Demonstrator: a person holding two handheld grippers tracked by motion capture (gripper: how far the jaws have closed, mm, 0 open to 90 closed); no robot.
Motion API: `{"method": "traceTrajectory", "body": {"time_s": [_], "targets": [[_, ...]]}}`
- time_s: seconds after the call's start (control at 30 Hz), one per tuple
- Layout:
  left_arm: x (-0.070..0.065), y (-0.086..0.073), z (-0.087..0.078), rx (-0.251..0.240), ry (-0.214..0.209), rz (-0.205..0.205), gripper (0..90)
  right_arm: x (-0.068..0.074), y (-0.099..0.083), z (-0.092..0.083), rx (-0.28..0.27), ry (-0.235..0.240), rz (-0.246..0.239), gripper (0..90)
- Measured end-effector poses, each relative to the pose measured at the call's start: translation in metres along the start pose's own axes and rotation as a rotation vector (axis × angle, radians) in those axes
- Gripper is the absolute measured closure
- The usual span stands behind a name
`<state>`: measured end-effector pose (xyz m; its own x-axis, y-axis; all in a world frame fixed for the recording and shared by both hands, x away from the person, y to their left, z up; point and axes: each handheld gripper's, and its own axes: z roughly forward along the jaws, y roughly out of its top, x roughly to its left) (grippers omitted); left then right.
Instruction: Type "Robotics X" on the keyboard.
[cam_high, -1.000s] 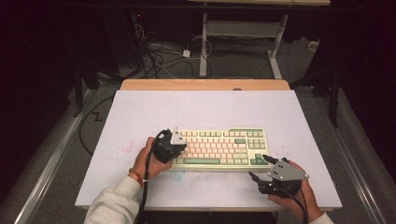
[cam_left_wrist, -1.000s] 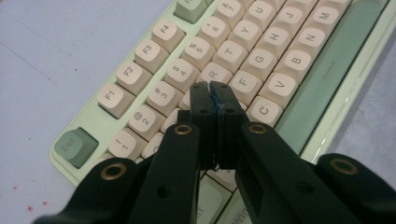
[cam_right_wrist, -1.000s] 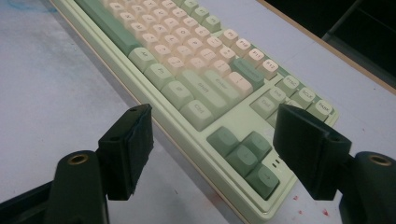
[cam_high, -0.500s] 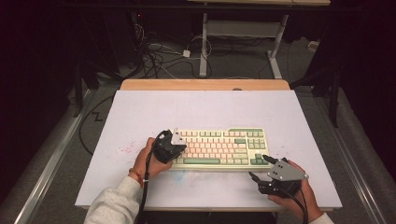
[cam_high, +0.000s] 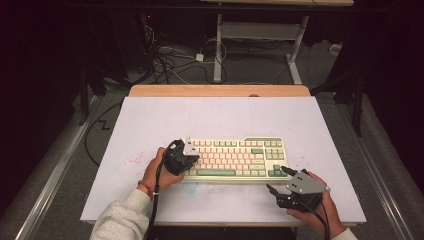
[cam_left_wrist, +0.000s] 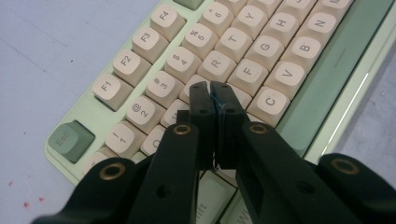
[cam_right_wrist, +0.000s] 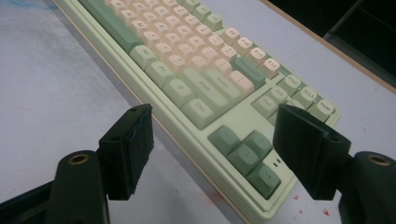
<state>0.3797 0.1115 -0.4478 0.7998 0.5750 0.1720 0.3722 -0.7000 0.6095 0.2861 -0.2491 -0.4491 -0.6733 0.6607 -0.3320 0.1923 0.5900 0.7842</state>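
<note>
On table, keyboard (cam_high: 235, 157) lengthwise left-right (spacebar near)

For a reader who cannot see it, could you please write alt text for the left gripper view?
The left gripper, its two black jaws shut together, points its tips down at the cream letter keys of a pale green keyboard, near the E and D keys. A green Esc key sits at the keyboard's near corner, and the keyboard lies on a white table.

I see tangled cables (cam_high: 167, 60) on the floor beyond the white table (cam_high: 150, 120) (red specks (cam_high: 132, 161) mark its surface).
</note>
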Motion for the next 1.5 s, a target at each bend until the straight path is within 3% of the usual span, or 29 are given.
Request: {"method": "traceTrajectory", "body": {"time_s": [0.5, 1.0, 1.33, 1.5], "targets": [[-0.002, -0.003, 0.002, -0.001, 0.003, -0.004, 86.6, 0.001, -0.001, 0.002, 0.024, 0.01, -0.013, 29.9], [-0.003, 0.002, -0.021, -0.078, 0.039, 0.018, 81.0, 0.001, 0.0, 0.002, 0.019, 0.006, -0.016, 29.9], [-0.001, 0.0, -0.029, -0.13, 0.071, 0.018, 66.0, 0.001, 0.0, 0.002, 0.021, 0.004, -0.015, 29.9], [-0.003, 0.0, -0.03, -0.143, 0.105, 0.023, 52.1, 0.001, 0.0, 0.002, 0.022, 0.003, -0.019, 29.9]]}}
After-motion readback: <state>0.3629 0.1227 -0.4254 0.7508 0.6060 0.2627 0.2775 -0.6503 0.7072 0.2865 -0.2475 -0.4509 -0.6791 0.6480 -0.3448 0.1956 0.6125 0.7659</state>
